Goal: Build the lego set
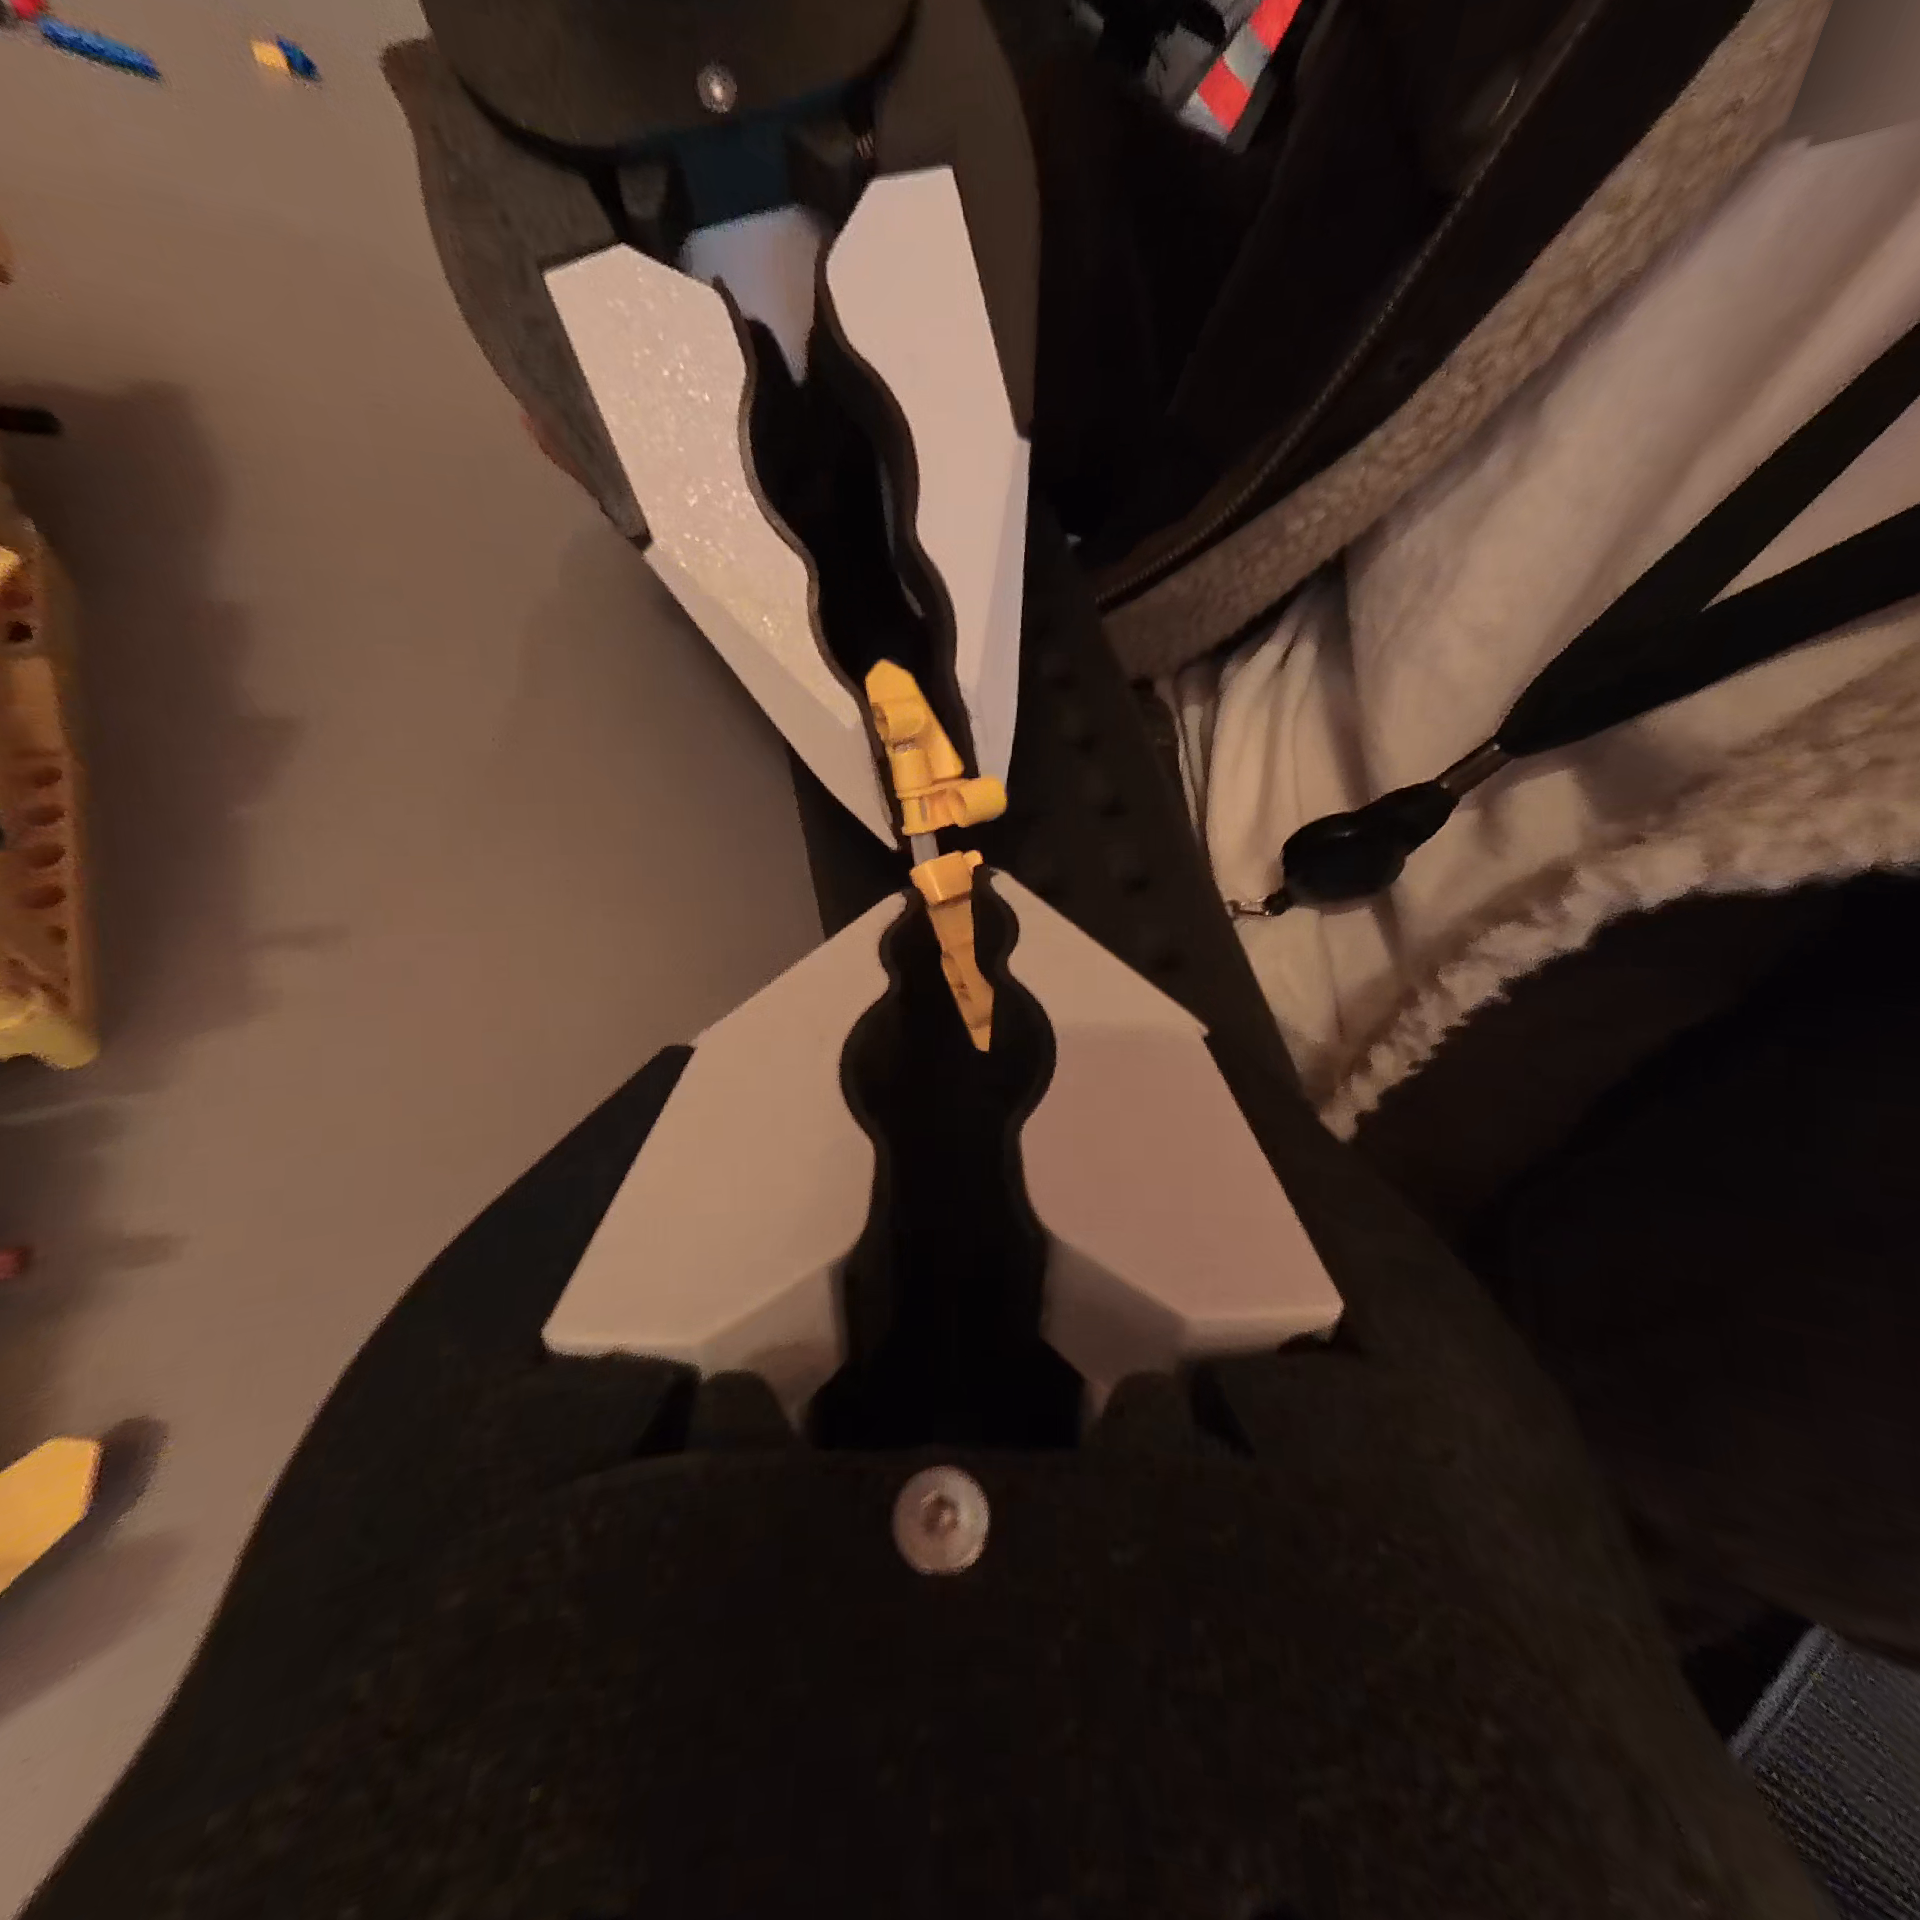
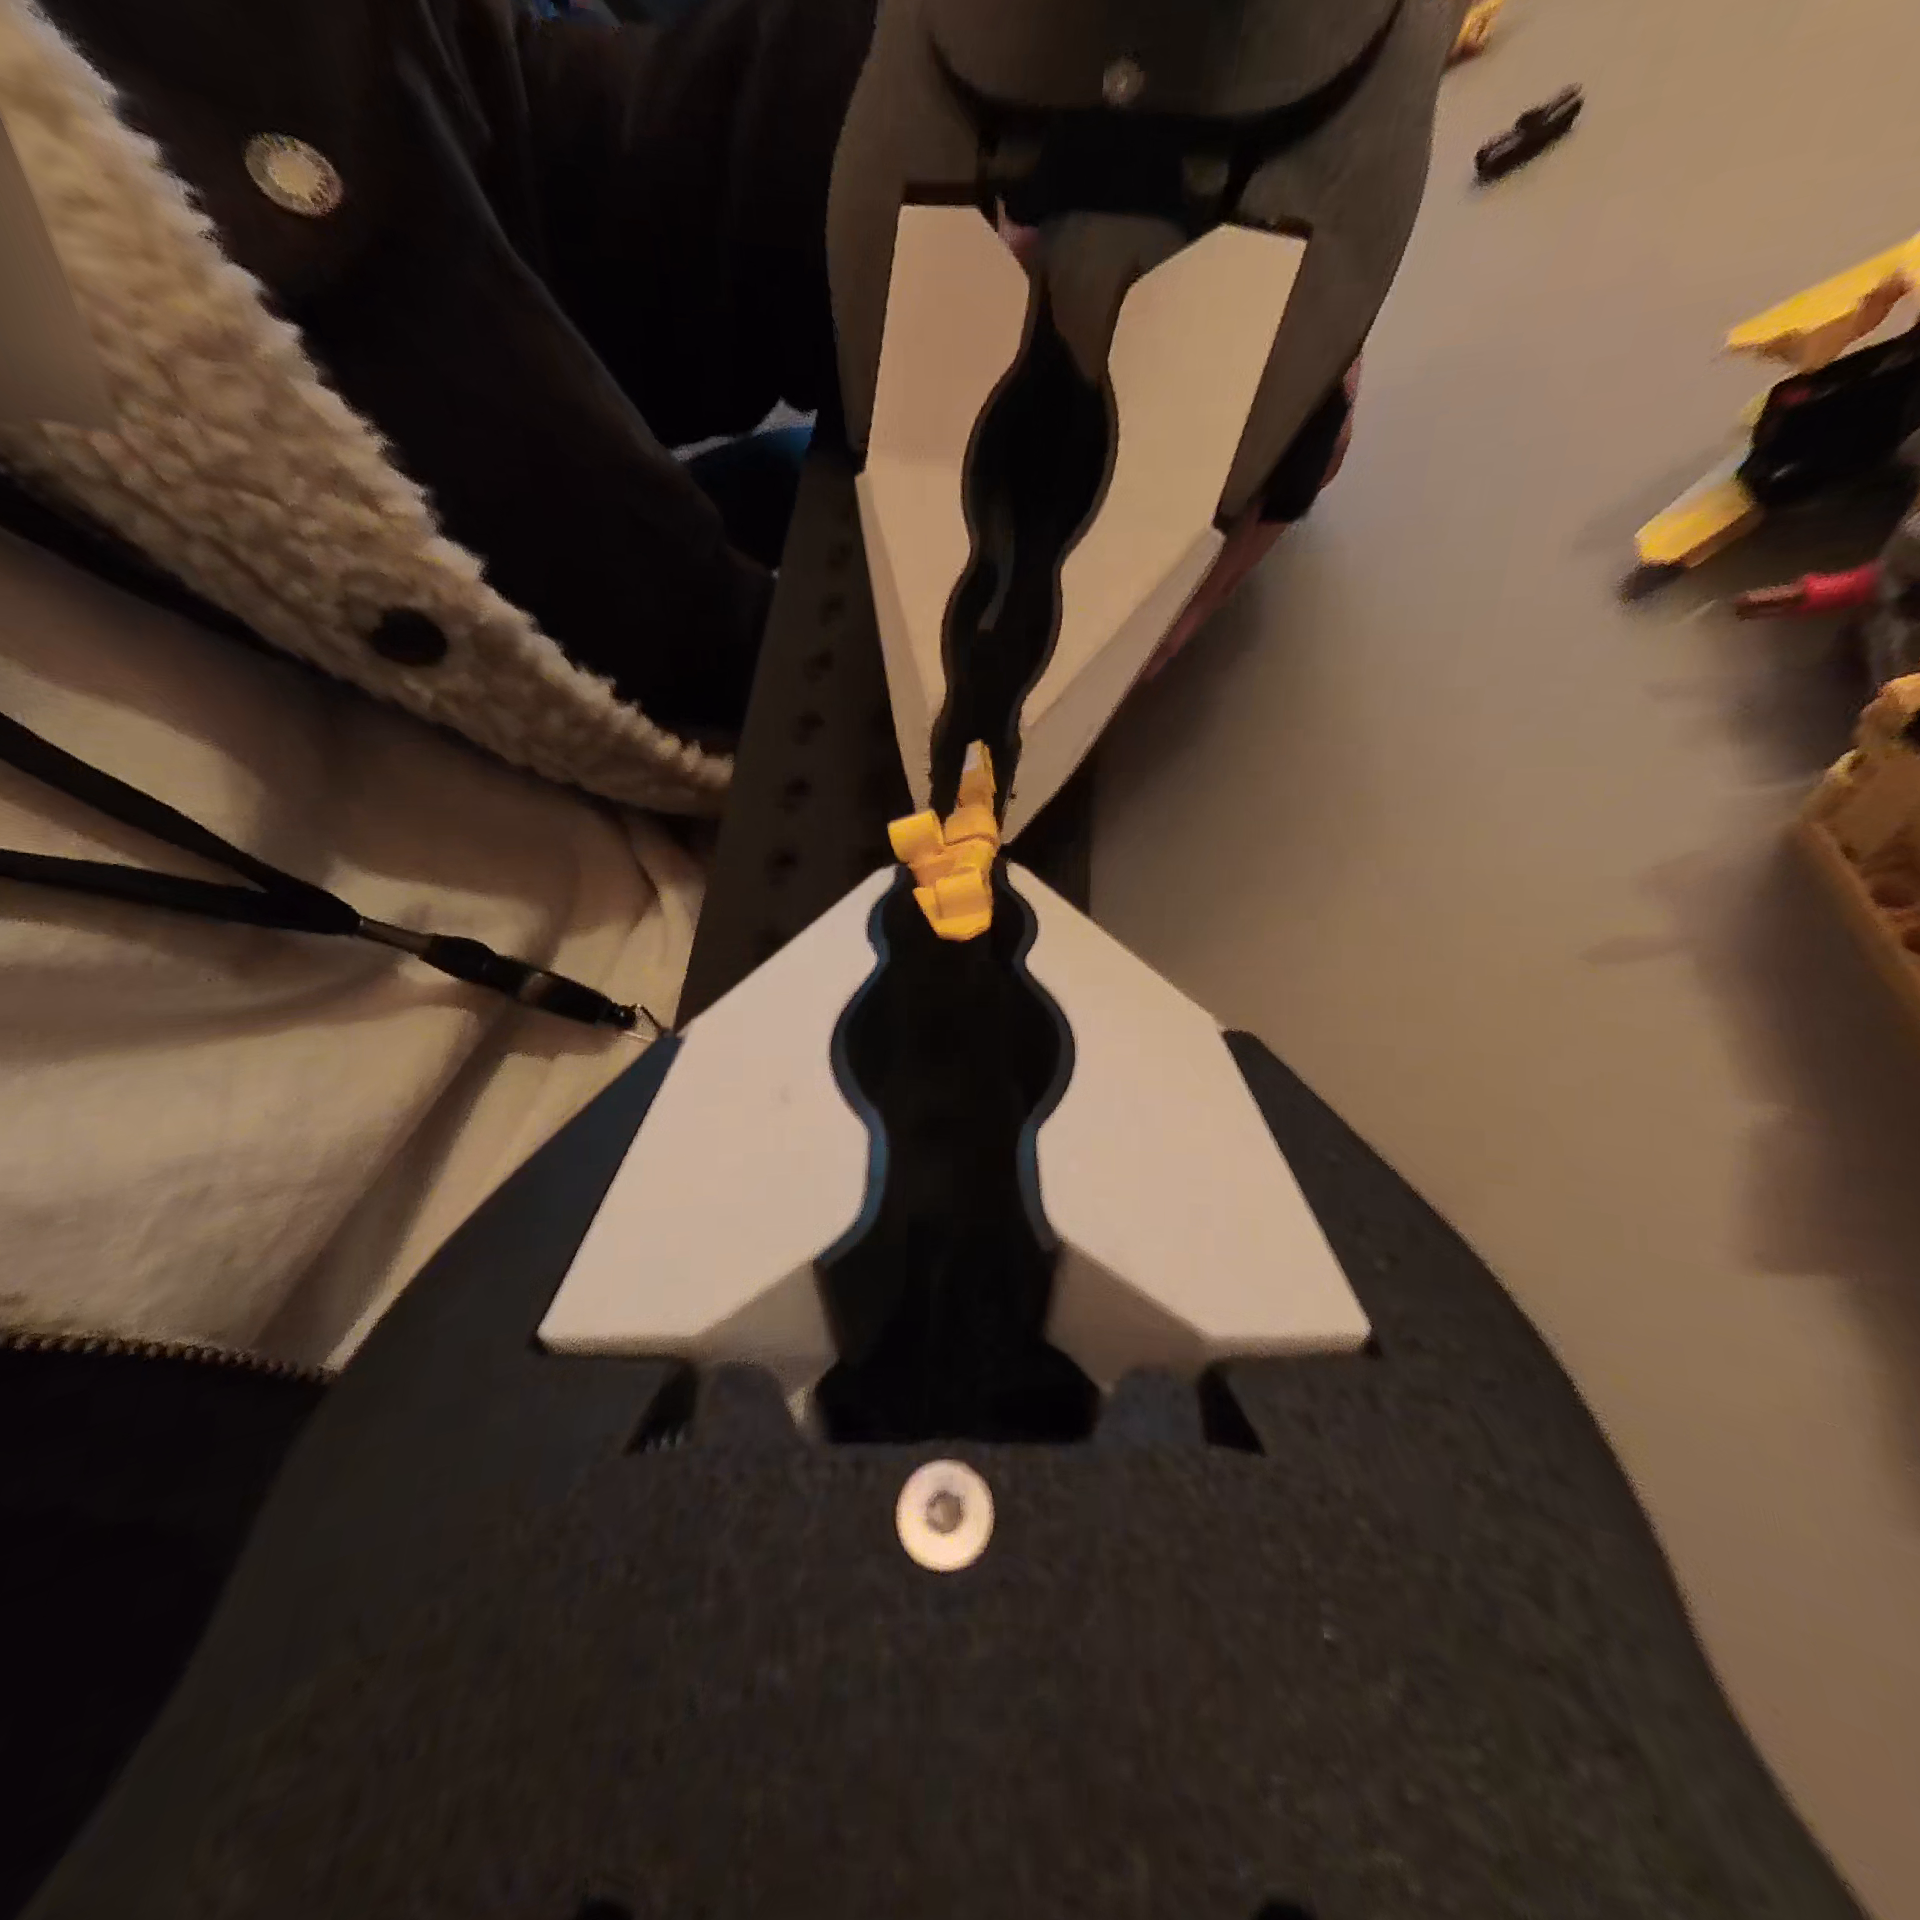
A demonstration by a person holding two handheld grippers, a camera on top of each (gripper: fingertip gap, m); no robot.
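Right now both tools are pinching small yellow pieces tip to tip above the desk, left tool gripping one yellow piece and right tool gripping the other yellow piece, joined by a thin grey pin, so any twisting is risking a slip or drop

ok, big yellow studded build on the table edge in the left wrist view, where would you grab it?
Probably across the long flat sides of the yellow studded build, coming from above. It lies as a long block on the grey table, holed face up, so the parallel sides suit two fingers. Half is cropped. Both grippers are occupied with small yellow connectors.
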